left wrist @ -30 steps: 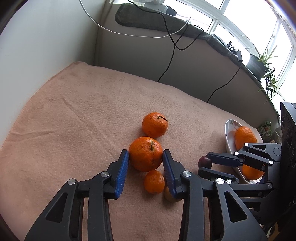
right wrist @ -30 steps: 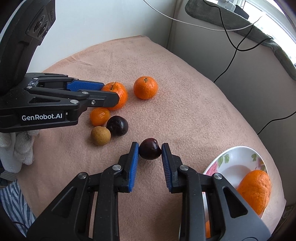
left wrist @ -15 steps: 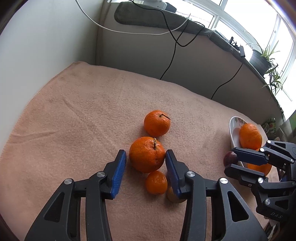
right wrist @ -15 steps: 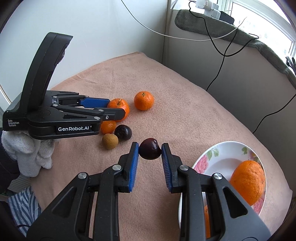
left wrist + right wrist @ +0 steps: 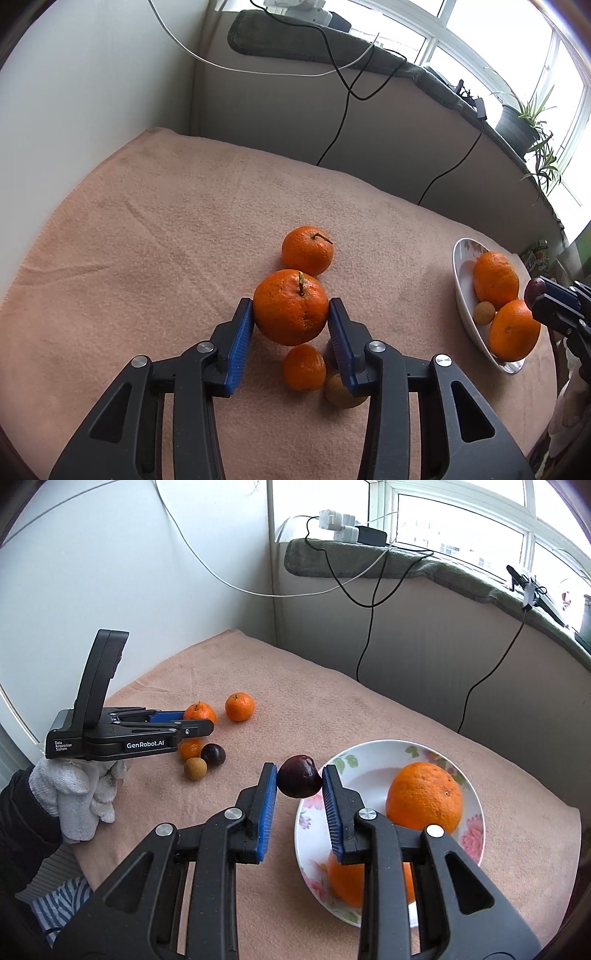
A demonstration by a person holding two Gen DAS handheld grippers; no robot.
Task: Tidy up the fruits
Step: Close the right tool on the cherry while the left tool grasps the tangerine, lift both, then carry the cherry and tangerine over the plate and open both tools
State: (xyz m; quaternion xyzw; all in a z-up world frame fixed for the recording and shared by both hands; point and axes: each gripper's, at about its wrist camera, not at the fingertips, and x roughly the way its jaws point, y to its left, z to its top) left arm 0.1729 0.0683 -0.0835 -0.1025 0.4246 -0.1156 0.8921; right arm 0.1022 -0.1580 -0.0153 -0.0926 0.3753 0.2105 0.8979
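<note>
Plum pinched in right gripper by plate (rim) — left gripper clamps large orange.

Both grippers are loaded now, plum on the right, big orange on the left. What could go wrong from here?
1. The right gripper pinches the dark plum only at its fingertips, at the rim of the plate; it may slip out short of it.
2. The plate already holds two oranges, so a dropped plum might bounce off.
3. The left gripper holds the big orange above the small tangerine; a slip could scatter the fruit.
</note>
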